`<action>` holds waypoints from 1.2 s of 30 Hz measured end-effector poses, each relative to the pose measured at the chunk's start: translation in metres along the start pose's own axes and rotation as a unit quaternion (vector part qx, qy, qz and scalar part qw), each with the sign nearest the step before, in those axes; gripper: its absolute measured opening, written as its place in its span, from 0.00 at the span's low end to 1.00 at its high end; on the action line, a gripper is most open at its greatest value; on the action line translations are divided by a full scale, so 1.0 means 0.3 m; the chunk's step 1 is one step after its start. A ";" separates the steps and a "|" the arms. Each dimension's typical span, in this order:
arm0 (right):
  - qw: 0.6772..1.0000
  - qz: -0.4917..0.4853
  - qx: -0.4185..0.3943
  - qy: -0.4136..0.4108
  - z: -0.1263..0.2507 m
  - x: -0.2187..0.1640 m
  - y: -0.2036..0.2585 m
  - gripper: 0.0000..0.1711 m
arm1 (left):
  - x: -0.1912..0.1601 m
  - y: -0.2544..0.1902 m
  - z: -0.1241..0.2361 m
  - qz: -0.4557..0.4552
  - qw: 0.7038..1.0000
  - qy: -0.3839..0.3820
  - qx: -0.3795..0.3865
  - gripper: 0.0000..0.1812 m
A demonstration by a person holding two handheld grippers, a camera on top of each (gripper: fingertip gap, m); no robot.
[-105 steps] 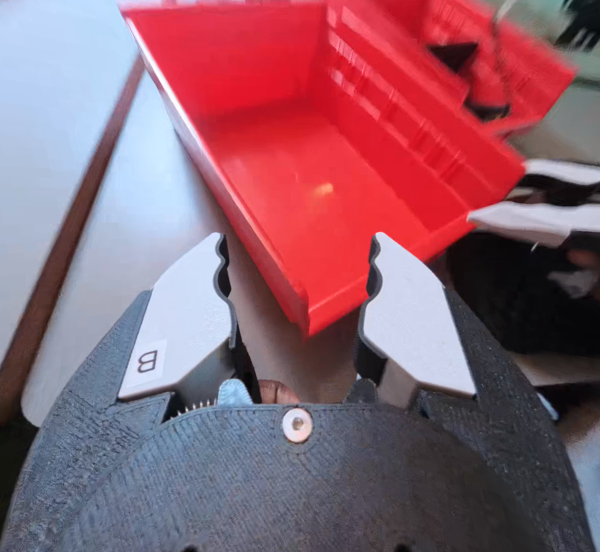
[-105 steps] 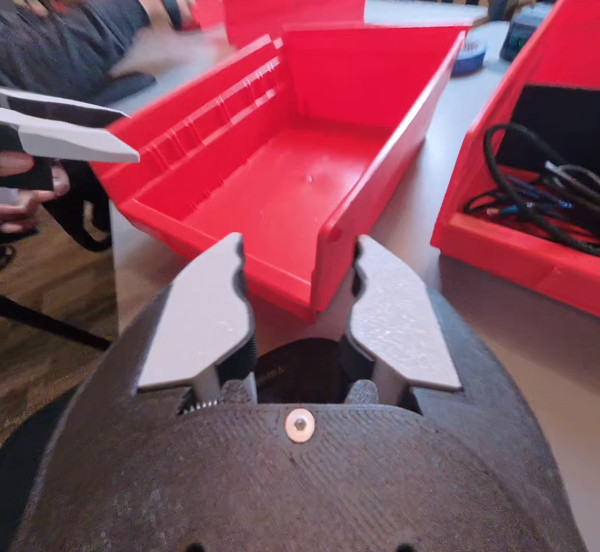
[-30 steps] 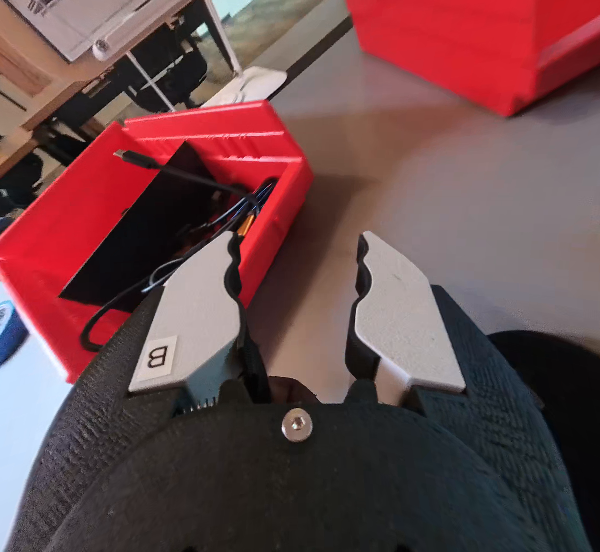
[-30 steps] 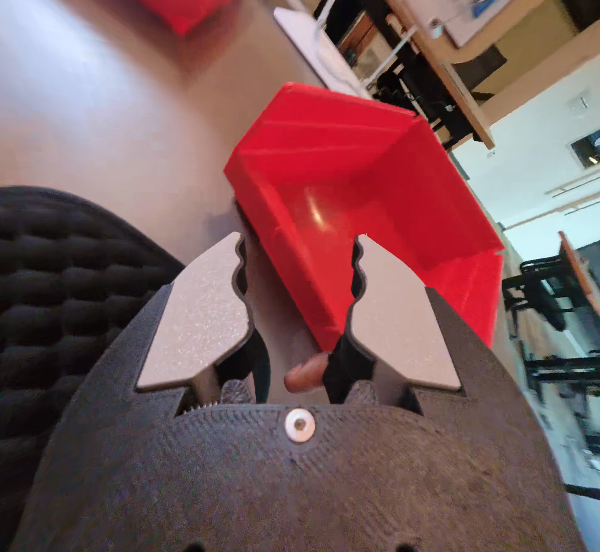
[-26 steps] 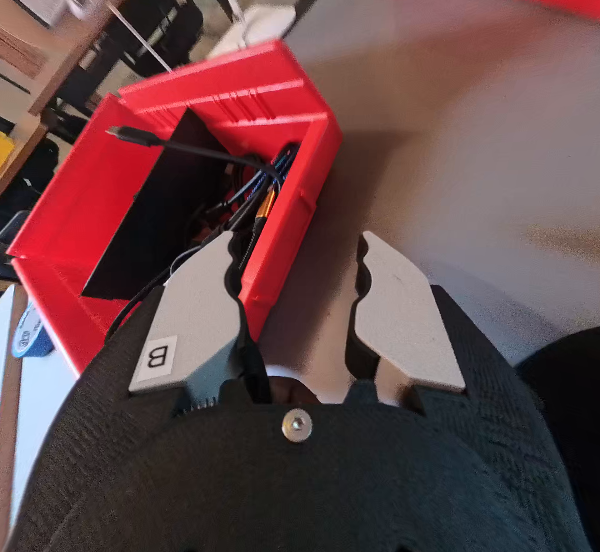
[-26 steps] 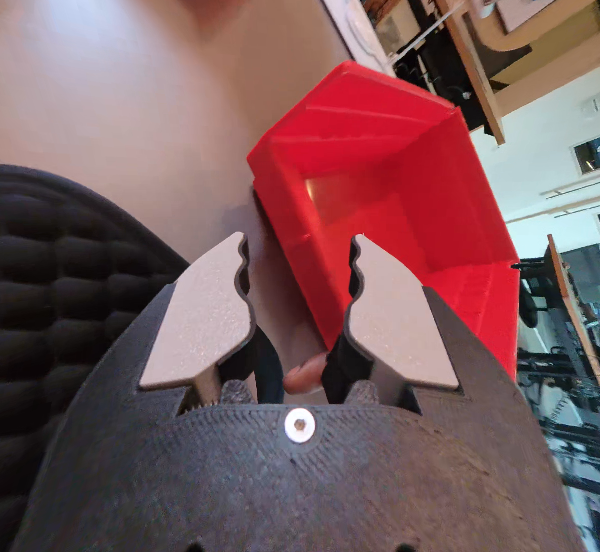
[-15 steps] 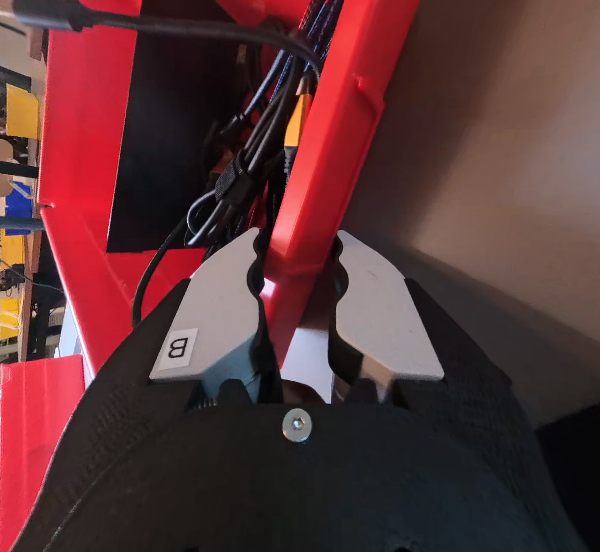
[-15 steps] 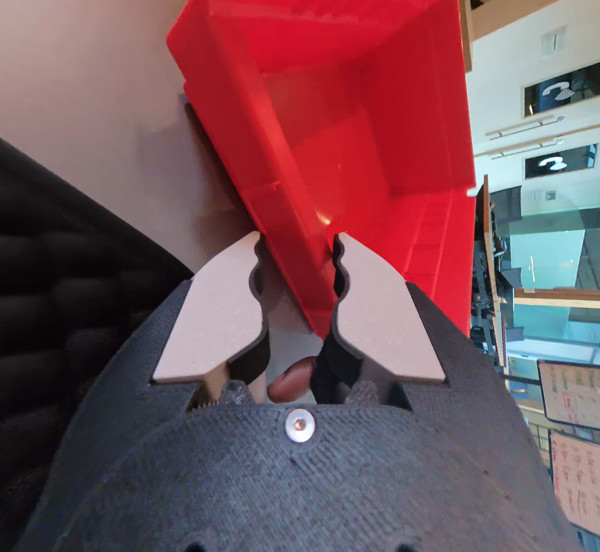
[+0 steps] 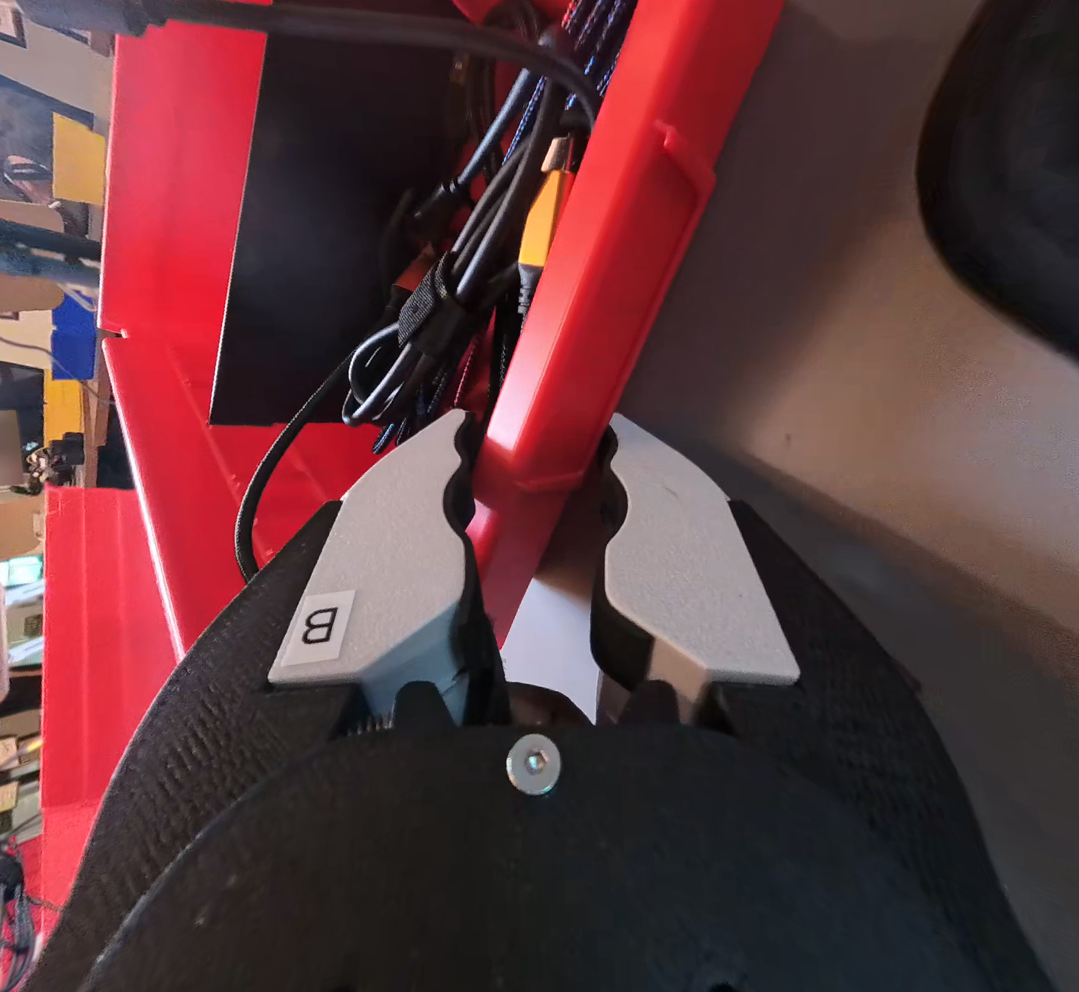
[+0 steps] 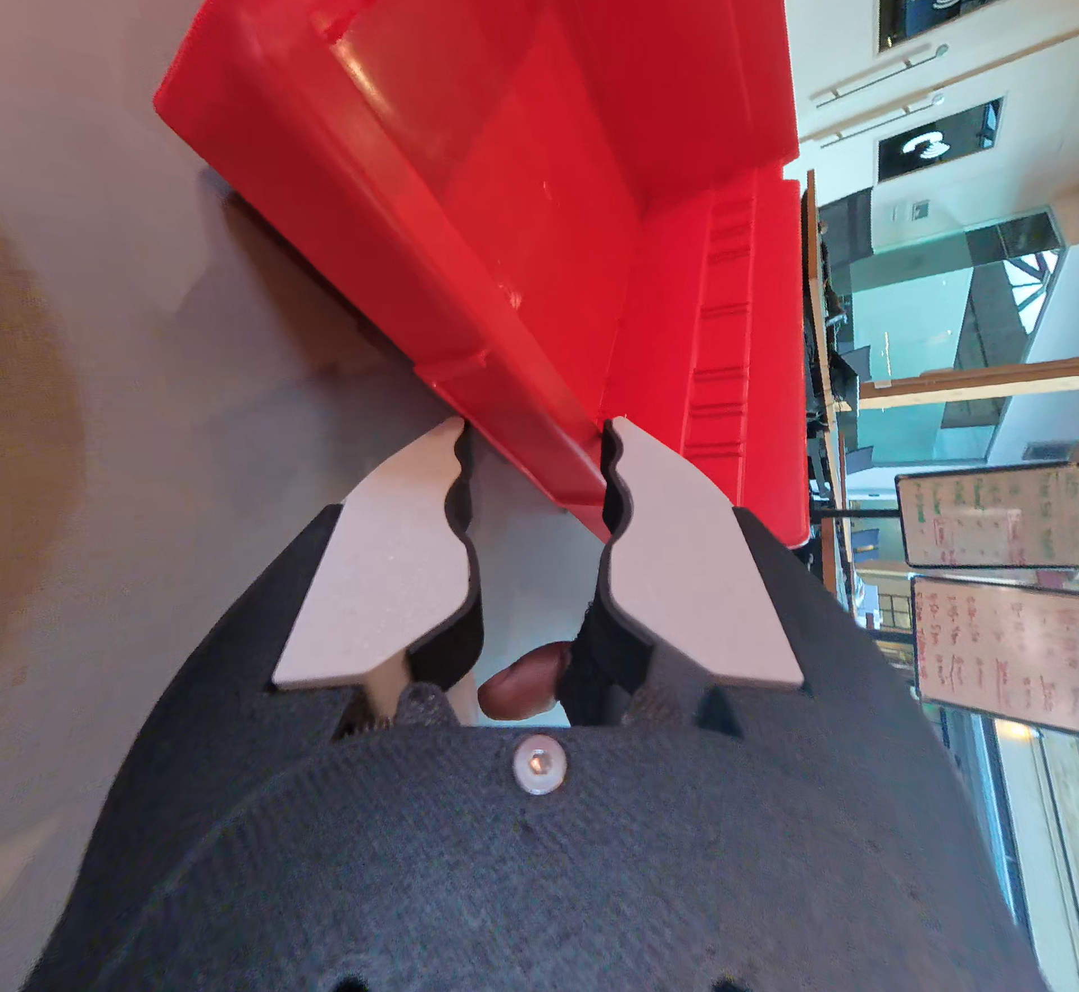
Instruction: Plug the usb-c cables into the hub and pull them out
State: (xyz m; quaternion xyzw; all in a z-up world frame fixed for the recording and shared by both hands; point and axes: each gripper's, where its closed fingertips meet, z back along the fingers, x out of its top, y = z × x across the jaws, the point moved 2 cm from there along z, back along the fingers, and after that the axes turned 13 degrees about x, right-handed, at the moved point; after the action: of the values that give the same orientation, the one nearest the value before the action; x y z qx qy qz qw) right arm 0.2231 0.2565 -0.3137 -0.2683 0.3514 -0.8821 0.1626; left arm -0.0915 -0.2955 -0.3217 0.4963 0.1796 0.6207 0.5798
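Observation:
My left gripper (image 9: 534, 432) is shut on the side rim of a red bin (image 9: 590, 321). That bin holds a tangle of black and braided usb-c cables (image 9: 467, 275), one with an orange plug (image 9: 540, 228), and a black panel (image 9: 327, 205). One black cable end (image 9: 76, 0) sticks out past the bin. I cannot make out a hub. My right gripper (image 10: 532, 429) is shut on the corner rim of an empty red bin (image 10: 554, 146).
Both bins stand on a grey table (image 9: 817, 321), also seen in the right wrist view (image 10: 117, 321). A dark rounded object (image 9: 1022, 146) lies at the right edge. Another red bin (image 9: 87, 613) sits beyond the cable bin. Whiteboards (image 10: 992, 526) stand in the background. One gripper's finger ends stand about 65 cm off the other's.
Within the last second both grippers went from open beside the bins to shut on the bin rims. Since half a second ago both views have only shifted slightly.

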 end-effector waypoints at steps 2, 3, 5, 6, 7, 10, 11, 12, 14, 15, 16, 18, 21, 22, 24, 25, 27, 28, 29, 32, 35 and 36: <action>1.000 -0.009 -0.004 0.006 0.010 -0.038 -0.011 0.25 | -0.055 0.009 0.035 -0.005 1.000 0.005 -0.005 0.22; 1.000 -0.013 -0.007 0.011 0.015 -0.058 -0.017 0.25 | -0.080 0.013 0.052 -0.007 1.000 0.005 -0.008 0.22; 0.999 -0.022 -0.014 0.026 0.024 -0.100 -0.030 0.25 | -0.126 0.020 0.082 -0.006 1.000 0.008 -0.014 0.23; 0.999 -0.026 -0.018 0.033 0.028 -0.121 -0.036 0.25 | -0.145 0.022 0.095 -0.007 1.000 0.008 -0.015 0.23; 0.999 -0.029 -0.020 0.038 0.033 -0.138 -0.040 0.25 | -0.162 0.024 0.107 -0.008 1.000 0.007 -0.017 0.23; 0.998 -0.034 -0.021 0.038 0.045 -0.164 -0.045 0.24 | -0.193 0.027 0.131 -0.011 1.000 0.002 -0.020 0.23; 0.999 -0.036 -0.019 0.031 0.051 -0.163 -0.044 0.24 | -0.199 0.028 0.136 -0.010 1.000 -0.001 -0.021 0.23; 0.999 -0.038 -0.009 0.017 0.061 -0.155 -0.038 0.24 | -0.201 0.027 0.140 -0.004 1.000 -0.004 -0.021 0.23; 0.997 -0.052 0.008 -0.053 0.103 -0.112 -0.034 0.29 | -0.187 0.024 0.158 0.032 0.999 -0.022 -0.028 0.26; 0.992 -0.068 0.009 -0.102 0.139 -0.081 -0.045 0.30 | -0.164 0.026 0.178 0.064 0.996 -0.044 -0.034 0.28; 0.983 -0.091 0.005 -0.162 0.185 -0.043 -0.067 0.31 | -0.135 0.032 0.205 0.104 0.991 -0.071 -0.044 0.29; 0.939 -0.144 -0.004 -0.312 0.301 0.061 -0.123 0.34 | -0.067 0.065 0.271 0.183 0.972 -0.131 -0.061 0.32; 0.785 -0.215 -0.012 -0.581 0.522 0.235 -0.195 0.36 | 0.031 0.187 0.367 0.280 0.932 -0.223 -0.054 0.35; 0.716 -0.237 0.003 -0.656 0.586 0.281 -0.202 0.36 | 0.054 0.236 0.386 0.301 0.920 -0.244 -0.052 0.34; 0.584 -0.290 0.065 -0.755 0.656 0.356 -0.195 0.35 | 0.066 0.332 0.384 0.320 0.915 -0.243 -0.043 0.32; 0.526 -0.313 0.107 -0.784 0.664 0.394 -0.178 0.34 | 0.065 0.375 0.369 0.318 0.918 -0.232 -0.042 0.32; 0.451 -0.338 0.210 -0.799 0.641 0.488 -0.110 0.32 | 0.058 0.446 0.319 0.289 0.935 -0.197 -0.055 0.31; 0.428 -0.346 0.260 -0.793 0.616 0.536 -0.068 0.33 | 0.052 0.475 0.283 0.265 0.947 -0.172 -0.064 0.31; 0.408 -0.356 0.305 -0.784 0.589 0.578 -0.026 0.33 | 0.043 0.502 0.241 0.236 0.958 -0.144 -0.070 0.30; 0.351 -0.395 0.392 -0.753 0.503 0.649 0.067 0.31 | 0.020 0.554 0.108 0.148 0.982 -0.061 -0.103 0.30; 0.269 -0.447 0.439 -0.732 0.466 0.642 0.056 0.27 | -0.026 0.576 -0.024 0.039 0.991 0.026 -0.126 0.29; 0.266 -0.451 0.441 -0.729 0.456 0.633 0.048 0.26 | -0.042 0.574 -0.064 0.011 0.989 0.050 -0.136 0.28</action>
State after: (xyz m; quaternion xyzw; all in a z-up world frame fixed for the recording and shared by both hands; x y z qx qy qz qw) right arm 0.1525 0.0832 -0.1724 -0.8009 -0.5353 -0.2676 0.0201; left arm -0.2026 -0.3455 -0.1977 0.3828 0.1168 0.6696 0.6257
